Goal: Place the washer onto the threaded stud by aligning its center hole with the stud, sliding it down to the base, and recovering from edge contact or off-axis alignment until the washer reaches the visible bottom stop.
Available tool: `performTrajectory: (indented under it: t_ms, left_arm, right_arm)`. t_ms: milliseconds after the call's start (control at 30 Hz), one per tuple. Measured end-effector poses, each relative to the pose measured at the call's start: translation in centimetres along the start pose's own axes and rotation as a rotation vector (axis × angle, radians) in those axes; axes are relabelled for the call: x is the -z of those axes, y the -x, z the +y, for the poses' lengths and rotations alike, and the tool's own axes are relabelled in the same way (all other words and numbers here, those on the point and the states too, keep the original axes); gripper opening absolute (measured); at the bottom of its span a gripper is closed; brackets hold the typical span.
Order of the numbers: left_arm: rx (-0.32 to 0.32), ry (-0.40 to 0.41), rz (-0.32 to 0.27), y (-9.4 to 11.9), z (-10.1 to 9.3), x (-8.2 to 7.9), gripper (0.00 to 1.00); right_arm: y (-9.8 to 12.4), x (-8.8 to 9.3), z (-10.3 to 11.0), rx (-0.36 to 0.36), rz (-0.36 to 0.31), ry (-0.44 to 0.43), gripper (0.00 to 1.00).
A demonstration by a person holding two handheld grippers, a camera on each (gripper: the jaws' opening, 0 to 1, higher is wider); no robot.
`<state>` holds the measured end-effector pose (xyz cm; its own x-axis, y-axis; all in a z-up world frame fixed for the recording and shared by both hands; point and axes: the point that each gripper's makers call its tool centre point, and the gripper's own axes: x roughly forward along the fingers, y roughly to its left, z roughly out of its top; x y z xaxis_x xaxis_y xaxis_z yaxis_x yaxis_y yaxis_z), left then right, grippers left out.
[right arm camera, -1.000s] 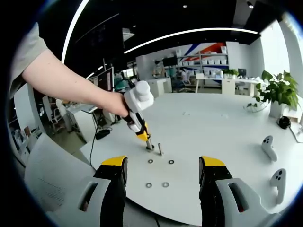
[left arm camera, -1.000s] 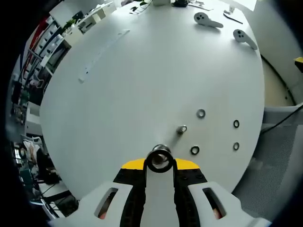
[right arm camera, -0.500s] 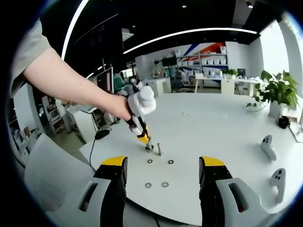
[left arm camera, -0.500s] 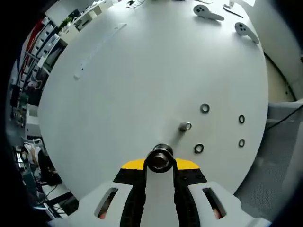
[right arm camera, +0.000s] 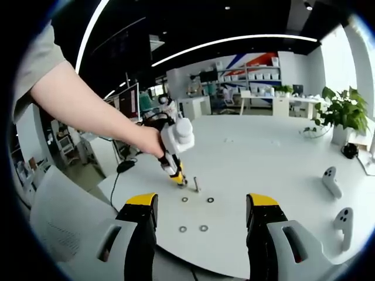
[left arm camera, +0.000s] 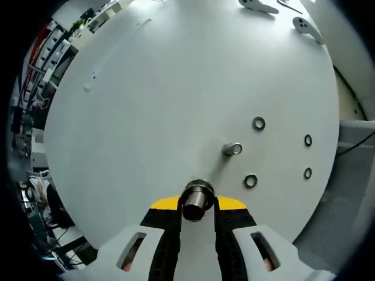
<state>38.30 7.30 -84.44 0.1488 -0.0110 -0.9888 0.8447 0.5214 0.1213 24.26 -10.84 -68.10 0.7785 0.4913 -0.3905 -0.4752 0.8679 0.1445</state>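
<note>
My left gripper (left arm camera: pixel 197 206) is shut on a thick metal washer (left arm camera: pixel 196 195), held just past the yellow-tipped jaws with its dark hole facing the camera. The threaded stud (left arm camera: pixel 231 150) stands upright on the white round table (left arm camera: pixel 164 88), a short way ahead and to the right of the washer, apart from it. In the right gripper view a person's hand holds the left gripper (right arm camera: pixel 176 174) tilted down just left of the stud (right arm camera: pixel 197 184). My right gripper (right arm camera: pixel 199 234) hangs open over the table's near edge with nothing between its jaws.
Several loose washers (left arm camera: pixel 250 181) lie around the stud, seen too as washers (right arm camera: pixel 203 228) in front of my right gripper. Two white controllers (right arm camera: pixel 332 182) rest at the table's right. A potted plant (right arm camera: pixel 345 114) stands far right. A grey chair (right arm camera: pixel 64 228) is beside the table.
The left gripper has tilted and drawn slightly back from the stud, the washer still in its jaws. The right gripper has stayed put and open.
</note>
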Motion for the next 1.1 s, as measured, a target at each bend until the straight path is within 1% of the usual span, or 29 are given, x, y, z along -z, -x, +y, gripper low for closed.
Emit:
performTrajectory:
  t_ms: [33, 133, 233, 367, 567, 667, 700, 833, 900, 933, 1100]
  left_arm:
    - [0.000, 0.005, 0.007, -0.1, 0.0, 0.1, 0.19]
    - [0.003, 0.006, 0.004, -0.3, 0.0, 0.2, 0.19]
    - [0.018, 0.029, 0.009, -0.4, -0.1, 0.3, 0.19]
    - [0.021, 0.040, 0.014, -1.2, -0.1, 0.5, 0.19]
    - [0.020, 0.052, 0.015, -1.0, -0.3, 0.5, 0.19]
    - [0.040, 0.096, 0.015, -1.1, -0.5, 0.6, 0.20]
    - [0.048, 0.103, 0.024, -1.3, -0.7, 0.8, 0.20]
    - [0.034, 0.118, -0.010, -0.8, -0.5, 0.6, 0.22]
    - [0.032, 0.128, -0.018, -0.6, -0.5, 0.6, 0.30]
    - [0.026, 0.135, -0.034, -0.2, -0.4, 0.5, 0.35]
    - [0.003, 0.173, -0.114, 1.5, 0.1, -0.4, 0.37]
  right_arm:
    - [0.0, 0.0, 0.0, 0.000, 0.000, 0.000, 0.63]
    - [0.0, 0.0, 0.0, 0.000, 0.001, 0.000, 0.63]
    - [0.0, 0.0, 0.0, -0.001, 0.002, 0.001, 0.63]
    - [0.0, 0.1, 0.0, -0.002, 0.004, -0.001, 0.62]
    - [-0.1, 0.1, 0.1, -0.006, 0.010, -0.002, 0.62]
    - [-0.1, 0.1, 0.1, -0.006, 0.010, 0.000, 0.62]
    - [-0.1, 0.1, 0.2, -0.008, 0.010, 0.000, 0.62]
    - [-0.2, 0.2, 0.2, -0.013, 0.014, -0.002, 0.62]
    - [-0.2, 0.2, 0.3, -0.016, 0.015, 0.003, 0.62]
    - [-0.2, 0.2, 0.3, -0.018, 0.015, 0.002, 0.62]
    - [-0.3, 0.2, 0.6, -0.033, 0.017, 0.006, 0.62]
